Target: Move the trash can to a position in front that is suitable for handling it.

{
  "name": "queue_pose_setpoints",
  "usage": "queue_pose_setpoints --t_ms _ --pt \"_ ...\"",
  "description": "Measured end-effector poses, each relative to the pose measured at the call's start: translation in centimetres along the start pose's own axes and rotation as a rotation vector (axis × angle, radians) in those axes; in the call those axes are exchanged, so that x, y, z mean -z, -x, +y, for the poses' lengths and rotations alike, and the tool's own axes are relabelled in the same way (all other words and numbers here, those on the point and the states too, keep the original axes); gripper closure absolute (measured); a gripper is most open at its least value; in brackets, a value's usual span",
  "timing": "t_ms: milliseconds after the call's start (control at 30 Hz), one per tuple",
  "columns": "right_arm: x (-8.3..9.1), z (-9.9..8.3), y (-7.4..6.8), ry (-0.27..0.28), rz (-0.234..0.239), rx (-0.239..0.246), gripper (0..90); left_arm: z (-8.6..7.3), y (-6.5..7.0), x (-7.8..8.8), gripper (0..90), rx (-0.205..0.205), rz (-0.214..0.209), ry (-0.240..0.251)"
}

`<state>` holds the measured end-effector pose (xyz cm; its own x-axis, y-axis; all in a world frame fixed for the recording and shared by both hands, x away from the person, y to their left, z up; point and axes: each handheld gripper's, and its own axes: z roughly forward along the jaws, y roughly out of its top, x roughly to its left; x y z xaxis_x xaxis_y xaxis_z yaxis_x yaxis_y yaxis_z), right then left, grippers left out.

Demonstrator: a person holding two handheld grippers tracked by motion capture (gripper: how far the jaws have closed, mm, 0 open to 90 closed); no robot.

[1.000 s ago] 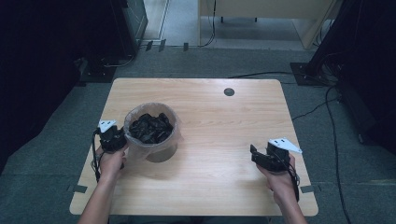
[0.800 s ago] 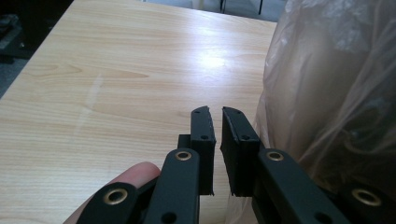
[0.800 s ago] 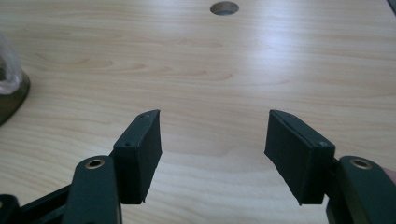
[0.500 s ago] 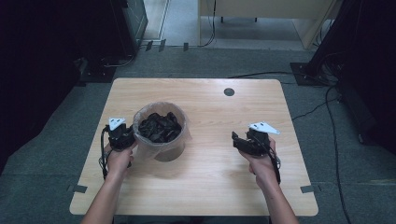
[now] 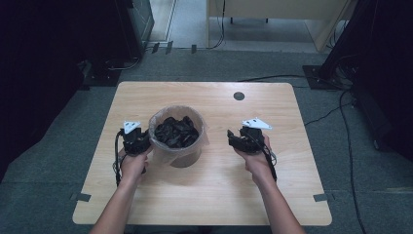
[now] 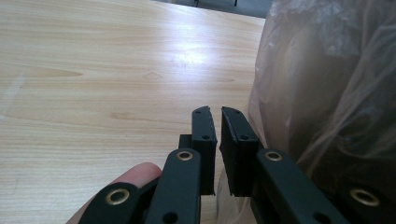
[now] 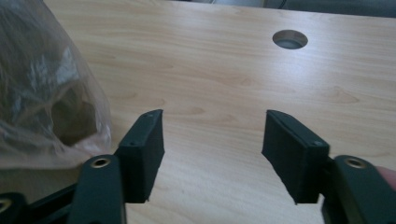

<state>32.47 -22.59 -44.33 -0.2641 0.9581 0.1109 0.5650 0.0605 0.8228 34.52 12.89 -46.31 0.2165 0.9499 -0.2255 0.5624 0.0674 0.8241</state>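
A round bin (image 5: pixel 176 134) lined with a clear plastic bag and holding dark scraps stands left of the table's middle. My left gripper (image 5: pixel 136 141) is pressed against its left side. In the left gripper view the jaws (image 6: pixel 215 112) stand almost together with only a thin slit between them. The right jaw lies against the bag's film (image 6: pixel 327 93), and I cannot make out any film pinched between them. My right gripper (image 5: pixel 242 138) is a short way right of the bin, apart from it. Its jaws (image 7: pixel 215 116) are spread wide over bare wood, with the bag (image 7: pixel 42 93) at their left.
The wooden table (image 5: pixel 292 195) has a round cable hole (image 5: pixel 238 96) near its far edge, also ahead of the right gripper (image 7: pixel 290 39). Cables trail from both grippers toward the person. Dark equipment and floor cables (image 5: pixel 341 112) surround the table.
The bin and my left gripper have slid right together, toward the table's middle. My right gripper has moved left and forward, closing in on the bin's right side.
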Motion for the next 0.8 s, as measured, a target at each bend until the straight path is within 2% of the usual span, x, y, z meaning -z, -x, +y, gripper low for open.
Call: queue_pose_setpoints --t_ms 100,133,167,367,467,533,600,667,700,800 --pt "-0.9 0.3 -0.5 0.022 -0.027 0.027 48.3 0.0 0.6 -0.2 84.0 -0.004 -0.014 -0.001" --pt "-1.2 0.3 -0.7 0.025 -0.037 0.025 50.0 0.0 0.7 -0.2 84.1 0.001 -0.021 -0.004" --pt "-1.7 0.4 -1.0 0.035 -0.045 0.016 55.8 0.0 1.0 -0.3 84.2 0.002 -0.025 -0.006" --pt "-2.7 0.7 -1.6 0.054 -0.059 0.023 63.0 0.2 2.4 -0.8 84.4 -0.027 -0.034 0.000" --pt "-3.2 0.7 -1.8 0.058 -0.057 0.026 69.3 0.0 3.0 -1.3 84.9 -0.026 -0.041 -0.010" --pt "-3.5 0.7 -2.1 0.063 -0.014 0.006 74.3 -0.1 3.5 -1.5 85.2 -0.038 -0.045 -0.018" --pt "-3.6 0.7 -2.5 0.072 -0.004 0.035 77.9 -0.2 4.2 -1.7 85.3 -0.054 -0.056 -0.019" --pt "-3.6 0.6 -2.7 0.068 0.020 0.038 82.9 -0.2 4.8 -1.8 85.4 -0.061 -0.066 -0.022" --pt "-3.6 0.6 -2.7 0.069 0.034 0.030 86.2 -0.1 5.0 -1.9 86.7 -0.056 -0.067 -0.022" --pt "-3.3 0.6 -2.0 0.082 0.085 0.000 87.7 -0.2 5.5 -2.0 86.6 -0.049 -0.069 -0.016"
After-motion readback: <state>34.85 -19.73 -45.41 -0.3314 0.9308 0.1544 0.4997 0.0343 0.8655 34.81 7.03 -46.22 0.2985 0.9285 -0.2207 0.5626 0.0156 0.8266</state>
